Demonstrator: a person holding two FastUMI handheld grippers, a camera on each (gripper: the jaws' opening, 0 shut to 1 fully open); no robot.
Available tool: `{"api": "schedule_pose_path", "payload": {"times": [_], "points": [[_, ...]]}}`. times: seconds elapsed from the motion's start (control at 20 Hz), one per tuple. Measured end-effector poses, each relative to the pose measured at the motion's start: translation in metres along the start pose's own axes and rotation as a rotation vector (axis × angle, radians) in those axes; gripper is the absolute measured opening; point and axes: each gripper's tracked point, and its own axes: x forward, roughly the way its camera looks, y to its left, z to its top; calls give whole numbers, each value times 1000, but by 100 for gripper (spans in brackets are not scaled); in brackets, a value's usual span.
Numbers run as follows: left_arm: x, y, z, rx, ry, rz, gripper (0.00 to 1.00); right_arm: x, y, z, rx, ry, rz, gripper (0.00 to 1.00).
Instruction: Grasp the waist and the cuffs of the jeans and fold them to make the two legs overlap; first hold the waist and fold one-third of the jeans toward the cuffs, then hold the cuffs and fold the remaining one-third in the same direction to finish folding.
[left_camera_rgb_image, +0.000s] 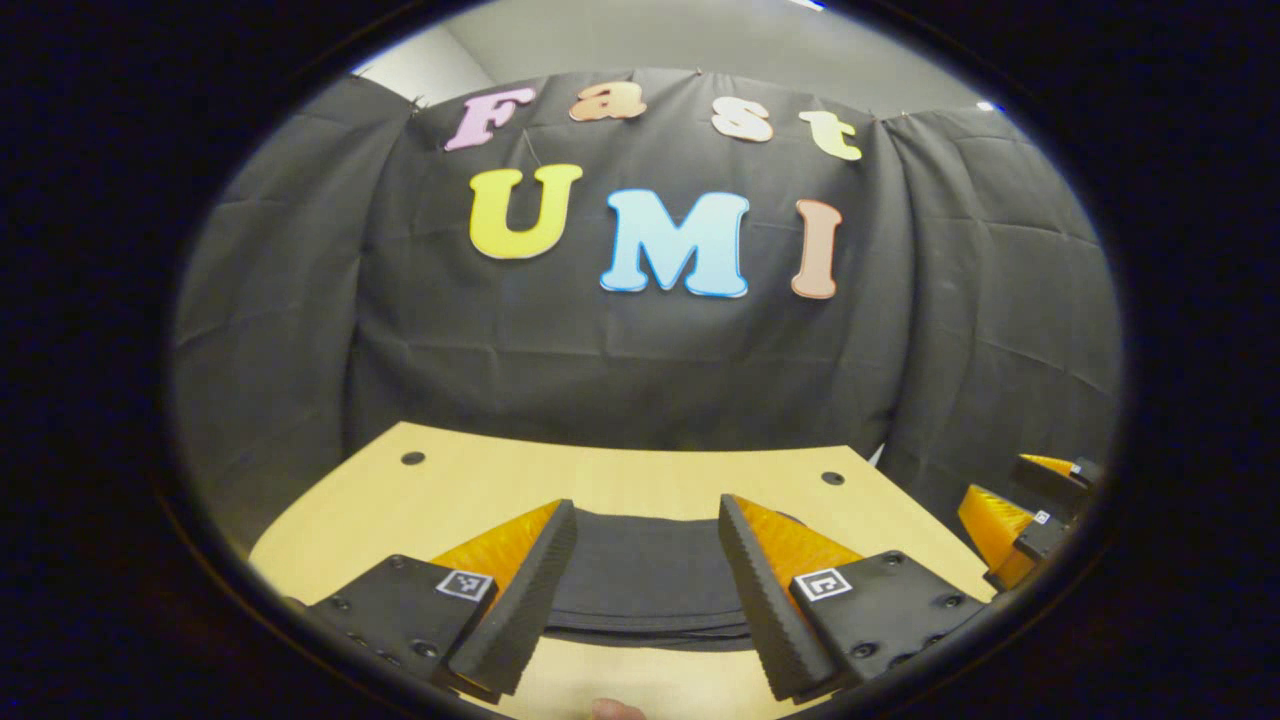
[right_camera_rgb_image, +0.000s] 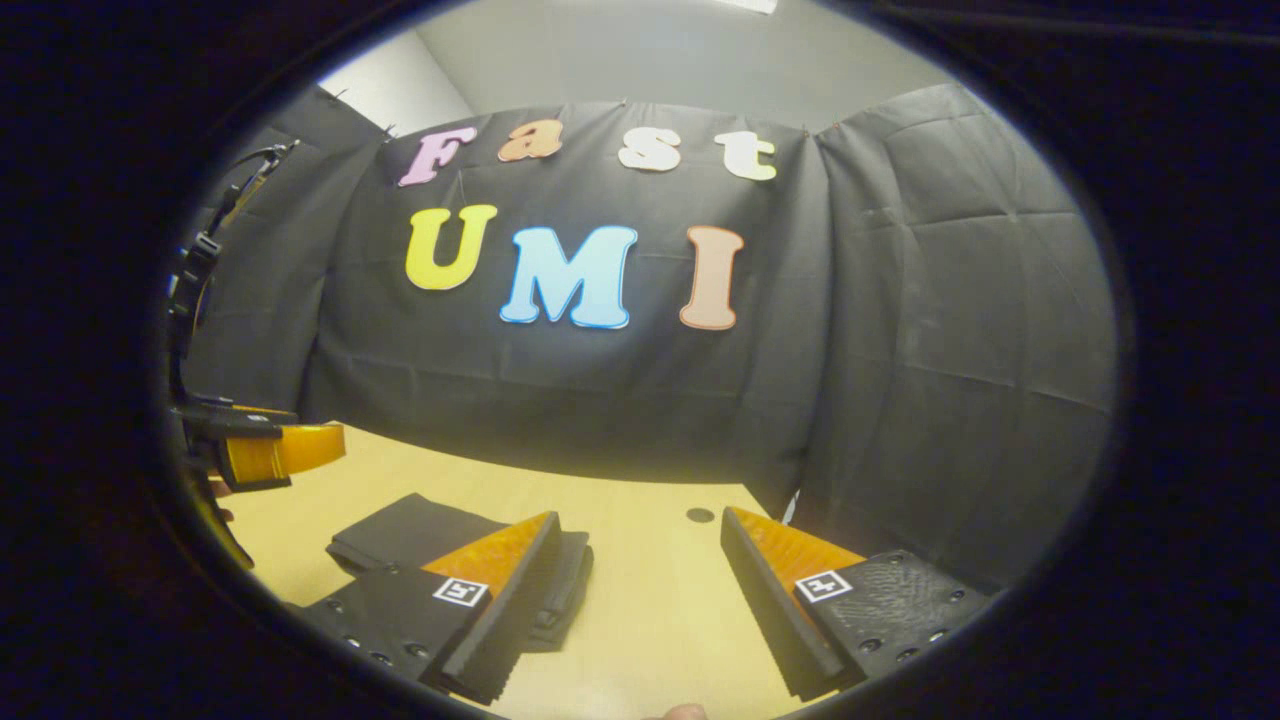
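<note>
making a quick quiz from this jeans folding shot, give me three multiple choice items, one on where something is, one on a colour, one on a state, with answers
1. In the left gripper view, where do the jeans lie?
A. on the table between the left tool's fingers
B. hanging on the booth wall
C. on the floor

2. What colour is the table?
A. white
B. light wood yellow
C. red

3. In what state are the jeans in the right gripper view?
A. spread out flat at full length
B. folded into a compact stack
C. lifted in the air

Answers:
1 A, the dark cloth lies on the tabletop framed by the open left tool.
2 B, the bare top is pale wood.
3 B, layered edges show, and the right tool stands open beside it, gripping nothing.
</note>
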Motion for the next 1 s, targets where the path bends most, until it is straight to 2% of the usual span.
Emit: {"api": "schedule_pose_path", "payload": {"times": [0.25,0.45,0.7,0.75,0.8,1.0], "points": [[-24,31,28,122,-111,74,93,-6,12,17,-29,-43,8,95],[-34,45,39,60,-137,87,93,-11,19,38,-14,-81,12,94],[-46,61,55,32,-177,104,93,-29,19,63,-52,-151,-8,95],[-49,63,56,30,-181,107,97,-30,19,65,-46,-152,-3,95],[-51,62,55,30,-181,108,93,-33,17,68,-34,-155,-2,95],[-62,60,64,25,-212,124,93,-36,11,72,-1,-178,10,94]]}}
